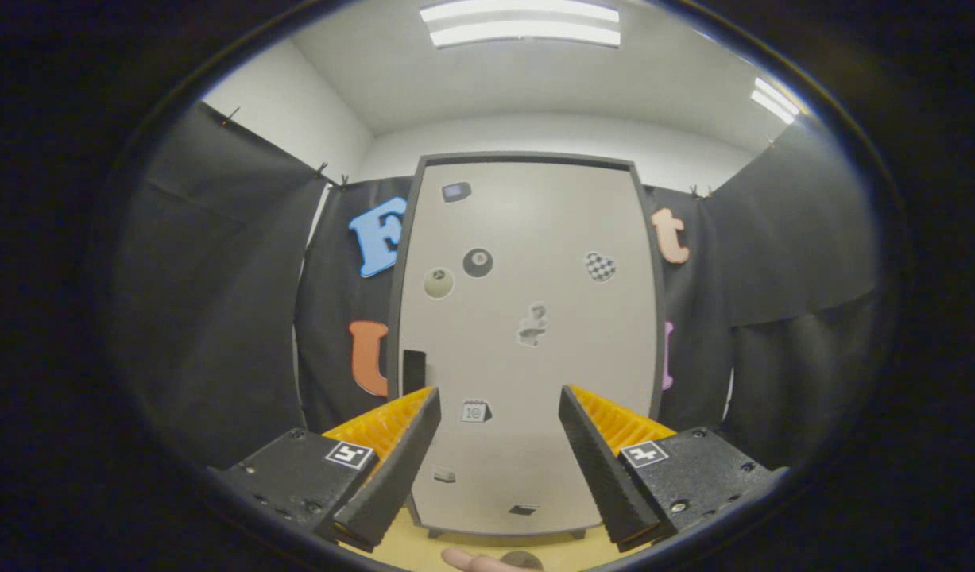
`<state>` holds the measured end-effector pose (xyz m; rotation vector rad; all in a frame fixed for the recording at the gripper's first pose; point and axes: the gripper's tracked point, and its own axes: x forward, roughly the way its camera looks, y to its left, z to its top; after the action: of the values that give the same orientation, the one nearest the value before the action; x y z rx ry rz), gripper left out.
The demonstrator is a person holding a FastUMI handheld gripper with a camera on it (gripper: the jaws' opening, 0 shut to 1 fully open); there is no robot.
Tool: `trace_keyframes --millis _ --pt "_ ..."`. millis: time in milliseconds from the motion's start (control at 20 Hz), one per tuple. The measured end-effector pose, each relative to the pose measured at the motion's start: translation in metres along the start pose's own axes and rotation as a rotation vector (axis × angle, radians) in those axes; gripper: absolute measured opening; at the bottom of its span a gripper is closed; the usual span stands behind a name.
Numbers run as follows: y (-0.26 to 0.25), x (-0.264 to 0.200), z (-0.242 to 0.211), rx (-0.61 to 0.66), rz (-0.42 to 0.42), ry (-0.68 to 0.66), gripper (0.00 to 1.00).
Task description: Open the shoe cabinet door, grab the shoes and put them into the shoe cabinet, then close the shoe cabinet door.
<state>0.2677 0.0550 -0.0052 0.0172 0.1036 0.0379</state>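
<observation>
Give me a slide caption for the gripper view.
Open gripper faces the closed, sticker-dotted shoe cabinet door, its dark handle just beyond one finger.

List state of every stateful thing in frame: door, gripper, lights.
Cabinet door: shut, flush in its dark frame, stickers on its face.
Door handle: dark slot at the door's left edge, untouched, just beyond the left finger.
Gripper: open, fingers spread wide, nothing between them, facing the door.
Ceiling lights: on.
</observation>
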Motion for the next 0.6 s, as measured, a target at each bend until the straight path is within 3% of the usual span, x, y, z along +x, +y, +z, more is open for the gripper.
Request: trace_keyframes --millis 400,600 --pt "0.066 0.079 -0.028 -0.013 0.079 0.088 0.98" --pt "0.067 0.109 -0.048 0.018 0.060 0.170 0.98"
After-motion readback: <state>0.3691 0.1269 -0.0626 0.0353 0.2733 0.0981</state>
